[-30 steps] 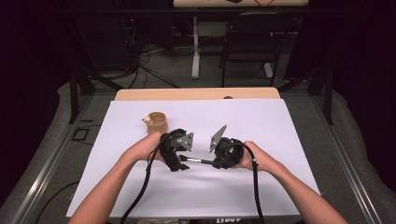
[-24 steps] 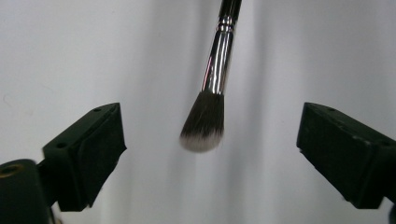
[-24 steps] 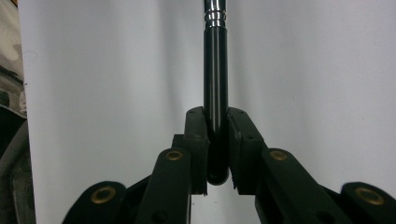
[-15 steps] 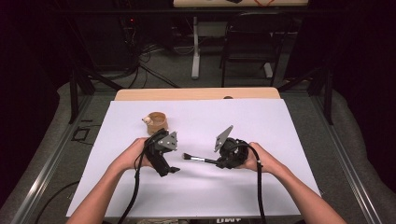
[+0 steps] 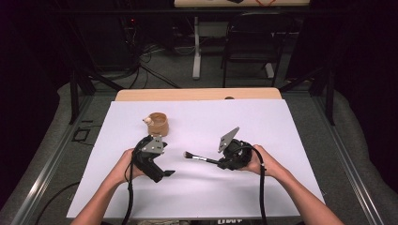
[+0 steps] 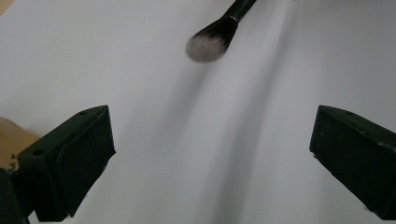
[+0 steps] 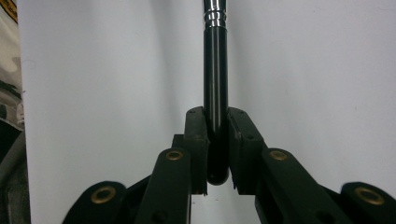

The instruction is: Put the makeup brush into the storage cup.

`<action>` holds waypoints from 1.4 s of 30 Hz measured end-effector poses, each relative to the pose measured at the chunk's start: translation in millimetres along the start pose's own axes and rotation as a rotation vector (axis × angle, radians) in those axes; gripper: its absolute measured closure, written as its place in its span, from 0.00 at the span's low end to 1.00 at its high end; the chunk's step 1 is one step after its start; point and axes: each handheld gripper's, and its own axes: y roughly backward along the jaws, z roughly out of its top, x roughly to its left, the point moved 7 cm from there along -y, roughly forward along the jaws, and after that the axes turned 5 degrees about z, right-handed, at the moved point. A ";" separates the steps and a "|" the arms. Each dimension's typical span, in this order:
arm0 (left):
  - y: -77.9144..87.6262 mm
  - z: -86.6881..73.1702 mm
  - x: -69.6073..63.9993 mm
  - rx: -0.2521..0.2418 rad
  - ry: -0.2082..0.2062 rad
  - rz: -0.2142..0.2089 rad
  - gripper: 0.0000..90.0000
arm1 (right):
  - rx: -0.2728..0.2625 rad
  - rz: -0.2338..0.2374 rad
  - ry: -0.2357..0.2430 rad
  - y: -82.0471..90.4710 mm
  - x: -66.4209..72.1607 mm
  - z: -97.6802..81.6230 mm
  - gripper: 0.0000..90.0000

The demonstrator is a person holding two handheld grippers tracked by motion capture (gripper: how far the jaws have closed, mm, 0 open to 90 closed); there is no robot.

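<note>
High view: we see left gripper (image 5: 162, 174) drawn off brush (image 5: 199, 158), now lower left of bristle tip; a second ago it sat at the brush. Right gripper (image 5: 224, 164) unmoved, brush over table (image 5: 281, 140). Cup (image 5: 157, 124) as before.
Left gripper view: jaws just opened wide, nothing between, bristles (image 6: 210, 42) ahead.
Right gripper view: jaws clamp handle (image 7: 215, 93).

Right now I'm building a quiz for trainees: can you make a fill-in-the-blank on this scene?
1. The right gripper is shut on the handle of a makeup ____.
2. The left gripper's fingers stand ____, nothing between them.
3. The brush's bristles point toward the ____ gripper.
4. The tan cup stands on the ____ sheet.

Missing: brush; open; left; white
</note>
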 end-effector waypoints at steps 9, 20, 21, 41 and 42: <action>-0.9 -15.9 3.3 -0.061 0.122 0.033 0.00 | -0.053 0.003 -0.023 -2.2 2.1 -3.8 0.88; -9.6 -23.2 2.0 -0.077 0.161 0.033 0.00 | -0.137 -0.002 -0.052 -0.2 4.6 -4.6 0.88; -10.2 -23.5 1.9 -0.077 0.162 0.034 0.00 | -0.144 -0.003 -0.059 0.6 5.0 -4.6 0.88; -15.4 -17.6 5.7 -0.113 0.179 0.066 0.00 | -0.338 -0.032 -0.106 6.2 4.4 5.9 0.88; -15.4 -16.9 6.0 -0.118 0.186 0.068 0.00 | -0.342 -0.034 -0.107 6.6 4.6 6.3 0.88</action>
